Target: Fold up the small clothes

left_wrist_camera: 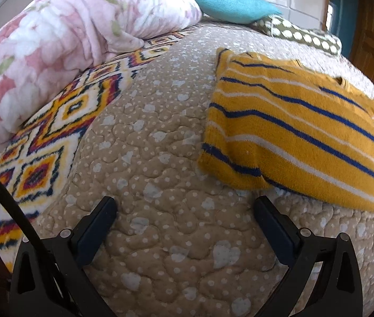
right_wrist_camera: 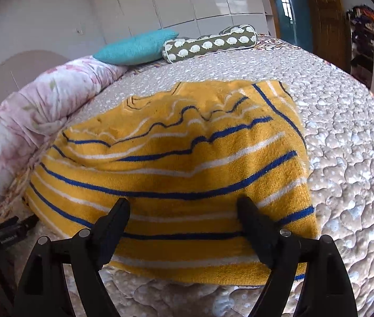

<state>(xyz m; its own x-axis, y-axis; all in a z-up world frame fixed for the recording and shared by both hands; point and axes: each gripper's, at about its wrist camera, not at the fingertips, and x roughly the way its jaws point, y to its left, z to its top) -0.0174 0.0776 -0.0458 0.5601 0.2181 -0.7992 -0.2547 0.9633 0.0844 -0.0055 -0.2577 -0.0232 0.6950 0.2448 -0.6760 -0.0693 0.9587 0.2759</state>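
My right gripper (right_wrist_camera: 184, 211) is hovering wide apart over the yellow knit garment with blue and white stripes (right_wrist_camera: 187, 169); my left gripper (left_wrist_camera: 185, 208) is gaping, empty, above the beige quilted bedspread (left_wrist_camera: 160, 158).

No text reads clearly — only a blurred white mark on the black device (right_wrist_camera: 12, 233) — illegible.

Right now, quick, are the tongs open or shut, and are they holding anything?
Left tongs: open, holding nothing, over the beige quilt.
Right tongs: open, holding nothing, over the yellow striped sweater.
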